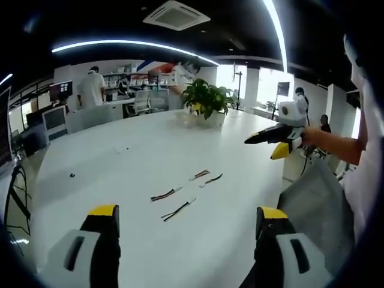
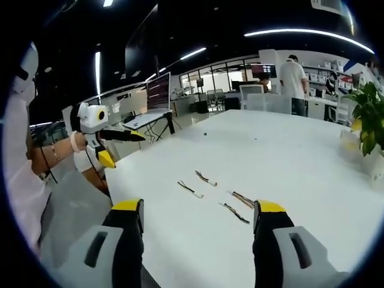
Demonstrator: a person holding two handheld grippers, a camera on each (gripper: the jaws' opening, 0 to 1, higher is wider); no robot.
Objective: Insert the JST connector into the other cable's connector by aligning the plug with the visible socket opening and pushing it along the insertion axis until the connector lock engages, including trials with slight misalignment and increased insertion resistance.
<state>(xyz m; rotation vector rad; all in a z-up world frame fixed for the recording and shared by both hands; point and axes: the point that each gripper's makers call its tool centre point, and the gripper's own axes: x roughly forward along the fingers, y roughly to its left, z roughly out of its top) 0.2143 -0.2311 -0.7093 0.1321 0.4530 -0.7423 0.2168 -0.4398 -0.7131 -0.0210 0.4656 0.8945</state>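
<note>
Cables (image 1: 180,201): four lie loose mid-table, apart | table (image 1: 150,156): white, plant (image 1: 207,99) at far edge | room: office, desks, people beyond | left gripper (image 1: 186,225): jaws spread, empty | right gripper (image 2: 198,219): jaws spread, empty

Black tongs (image 1: 187,237) with yellow tips, white housings, white sleeve (image 2: 18,174)

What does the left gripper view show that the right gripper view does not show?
Left gripper view alone: the left tongs open in front, and the right tongs held above the table edge. Right gripper view alone: the right tongs open in front, and a monitor on a stand. Both: the white table, four short cables, the potted plant.
</note>
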